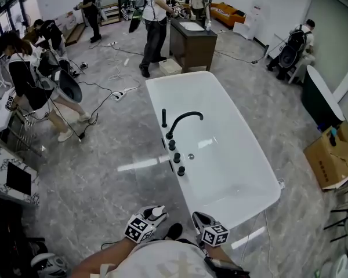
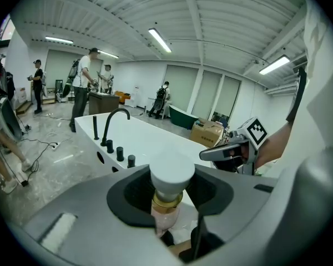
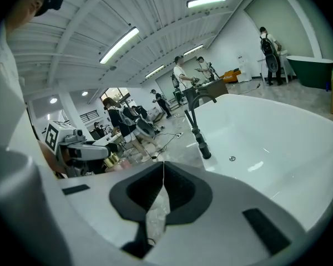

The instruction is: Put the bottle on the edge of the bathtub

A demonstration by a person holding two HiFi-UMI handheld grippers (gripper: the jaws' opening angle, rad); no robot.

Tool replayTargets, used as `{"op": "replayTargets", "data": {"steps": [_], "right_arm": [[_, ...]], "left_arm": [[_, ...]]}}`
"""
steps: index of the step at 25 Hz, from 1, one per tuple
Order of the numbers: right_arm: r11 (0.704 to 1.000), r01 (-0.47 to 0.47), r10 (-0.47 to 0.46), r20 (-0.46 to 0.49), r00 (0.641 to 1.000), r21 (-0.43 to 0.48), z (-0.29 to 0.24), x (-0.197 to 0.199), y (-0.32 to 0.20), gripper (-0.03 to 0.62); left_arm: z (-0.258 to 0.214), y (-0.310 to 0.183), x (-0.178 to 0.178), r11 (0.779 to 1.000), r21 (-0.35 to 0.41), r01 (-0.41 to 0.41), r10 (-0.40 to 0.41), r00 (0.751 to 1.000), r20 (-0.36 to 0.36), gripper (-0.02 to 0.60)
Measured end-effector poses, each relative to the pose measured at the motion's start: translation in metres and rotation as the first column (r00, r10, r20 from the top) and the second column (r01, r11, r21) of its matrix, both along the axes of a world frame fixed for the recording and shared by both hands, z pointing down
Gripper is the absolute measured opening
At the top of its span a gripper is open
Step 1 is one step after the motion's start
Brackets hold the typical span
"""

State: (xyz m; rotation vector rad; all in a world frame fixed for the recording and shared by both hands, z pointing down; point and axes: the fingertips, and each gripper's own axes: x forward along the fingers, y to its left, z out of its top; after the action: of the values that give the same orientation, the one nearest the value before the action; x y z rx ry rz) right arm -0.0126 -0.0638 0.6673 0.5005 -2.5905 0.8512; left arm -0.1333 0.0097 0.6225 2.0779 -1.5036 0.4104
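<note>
Bottle (image 2: 169, 195) handling is looking easy enough. It is small, with a broad white cap, a gold collar and a pale pinkish see-through body, so I am judging it light and stiff. Its smooth skin is probably making it slippery, and I am not able to tell glass from plastic. The left tool (image 1: 151, 218) is clamping it just below the collar, cap pointing away from the person, close in front of the body and short of the near end of the bathtub (image 1: 156, 106). That hold on the body under the collar is seeming the sound one, since the cap is wider and could twist. The right tool (image 3: 162, 182) is hanging beside it with its jaws pressed together on nothing. The tub's rim is looking glossy and narrow, so the base is going to need setting flat, clear of the black faucet (image 1: 182, 120).

Most of the bottle's body and its base are hiding behind the left tool, so fill level and footing are staying unknown. From the head view only the cap is showing.
</note>
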Motion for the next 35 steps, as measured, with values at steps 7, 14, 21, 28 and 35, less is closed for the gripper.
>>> {"op": "replayTargets", "data": {"steps": [7,14,21,28,35], "right_arm": [[1.000,-0.005,0.005,0.002,1.000,0.006,0.003,0.006,-0.040,0.006],[1.000,-0.021,0.020,0.016,1.000,0.005,0.000,0.015,-0.063,0.006],[0.999,-0.047,0.047,0.014,0.999,-0.014,0.006,0.027,-0.063,0.006],[0.996,-0.087,0.087,0.004,0.996,-0.021,0.007,0.042,-0.074,0.006],[0.993,-0.112,0.111,-0.017,0.994,-0.040,0.014,0.046,-0.080,0.006]], "left_arm": [[0.002,-0.041,-0.001,1.000,0.005,0.003,-0.003,1.000,0.004,0.155],[0.000,-0.070,0.006,1.000,0.010,-0.004,0.004,1.000,0.011,0.155],[0.004,-0.077,0.009,1.000,-0.006,-0.015,0.016,1.000,0.018,0.155],[0.008,-0.094,0.012,0.999,-0.021,-0.041,0.042,0.999,0.019,0.155],[0.022,-0.108,0.020,0.994,-0.059,-0.092,0.093,0.996,0.013,0.155]]}}
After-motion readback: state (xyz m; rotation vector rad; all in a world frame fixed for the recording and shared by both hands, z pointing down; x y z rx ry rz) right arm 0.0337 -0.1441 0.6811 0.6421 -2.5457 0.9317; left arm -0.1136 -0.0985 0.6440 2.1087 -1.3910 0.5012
